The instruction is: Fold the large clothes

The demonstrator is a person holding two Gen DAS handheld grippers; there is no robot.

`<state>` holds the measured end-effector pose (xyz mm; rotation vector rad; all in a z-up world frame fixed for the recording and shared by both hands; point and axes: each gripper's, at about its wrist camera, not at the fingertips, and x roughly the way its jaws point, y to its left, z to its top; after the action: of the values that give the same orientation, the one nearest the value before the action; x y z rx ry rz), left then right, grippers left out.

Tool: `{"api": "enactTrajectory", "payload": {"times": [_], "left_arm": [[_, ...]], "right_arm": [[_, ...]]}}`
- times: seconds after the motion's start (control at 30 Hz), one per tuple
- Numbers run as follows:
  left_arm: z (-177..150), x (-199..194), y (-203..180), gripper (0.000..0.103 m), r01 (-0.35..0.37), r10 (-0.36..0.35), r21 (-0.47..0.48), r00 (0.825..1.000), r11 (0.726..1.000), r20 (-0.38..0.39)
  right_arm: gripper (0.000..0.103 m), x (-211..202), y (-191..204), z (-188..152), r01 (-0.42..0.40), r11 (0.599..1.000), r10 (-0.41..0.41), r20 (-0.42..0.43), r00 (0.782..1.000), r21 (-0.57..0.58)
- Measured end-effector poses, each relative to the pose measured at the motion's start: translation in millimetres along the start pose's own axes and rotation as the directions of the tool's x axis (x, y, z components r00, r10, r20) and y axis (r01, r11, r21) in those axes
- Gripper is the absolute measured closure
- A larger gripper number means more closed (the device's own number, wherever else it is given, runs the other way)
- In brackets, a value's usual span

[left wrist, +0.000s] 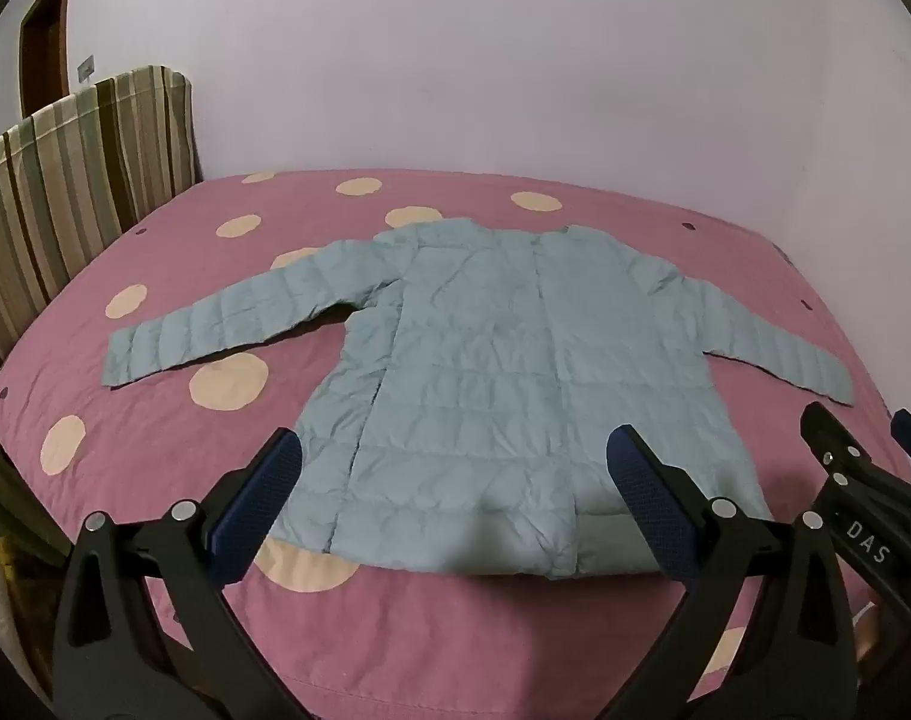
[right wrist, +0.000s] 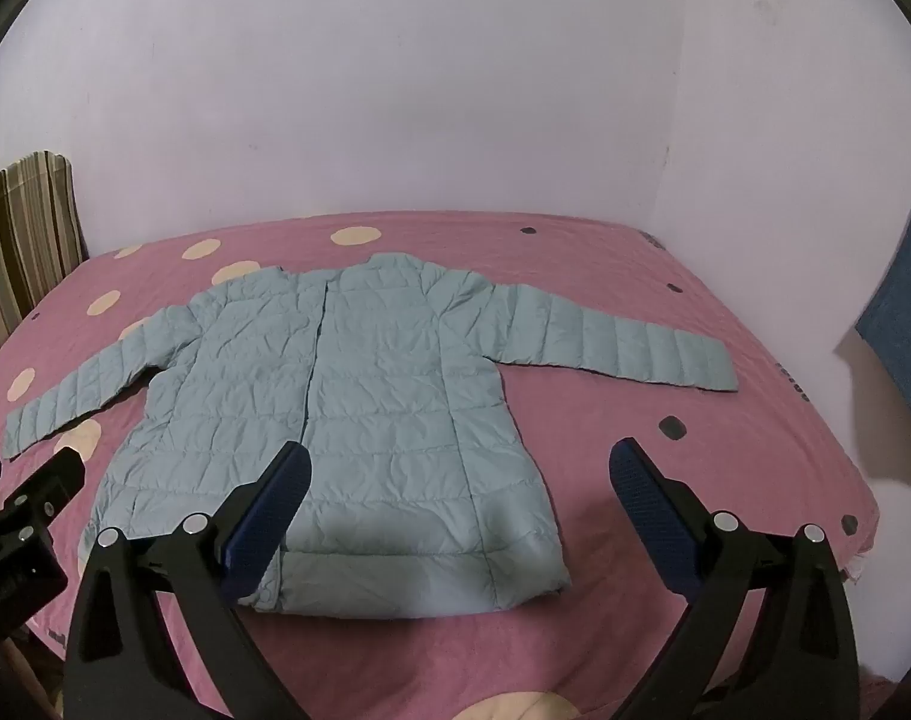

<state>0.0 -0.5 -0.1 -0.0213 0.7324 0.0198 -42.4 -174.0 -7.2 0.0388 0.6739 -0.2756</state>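
Note:
A pale blue quilted jacket (left wrist: 473, 372) (right wrist: 341, 402) lies flat on the pink bed, collar toward the far wall, hem toward me, both sleeves spread out to the sides. My left gripper (left wrist: 452, 450) hovers above the hem, jaws wide open with nothing between them. My right gripper (right wrist: 461, 462) hovers over the jacket's right hem corner, also open and empty. The right gripper's black body shows at the right edge of the left wrist view (left wrist: 863, 480). Part of the left gripper shows at the left edge of the right wrist view (right wrist: 29, 498).
The bed has a pink cover (left wrist: 455, 636) (right wrist: 665, 480) with cream and dark dots. A striped headboard (left wrist: 65, 192) (right wrist: 23, 240) stands at the left. A plain wall runs behind the bed. A blue panel (right wrist: 899, 324) stands past the bed's right edge.

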Motion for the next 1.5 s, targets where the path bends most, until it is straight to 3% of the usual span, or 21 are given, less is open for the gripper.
{"api": "enactTrajectory", "payload": {"times": [1.5], "left_arm": [[-3.3,3.3,-3.5,0.002,0.007,-0.007,-0.011,1.0,1.0,-0.005]], "right_arm": [[0.004,0.2,2.0,-1.7,-0.001,1.0,0.001,0.005,1.0,0.0]]}}
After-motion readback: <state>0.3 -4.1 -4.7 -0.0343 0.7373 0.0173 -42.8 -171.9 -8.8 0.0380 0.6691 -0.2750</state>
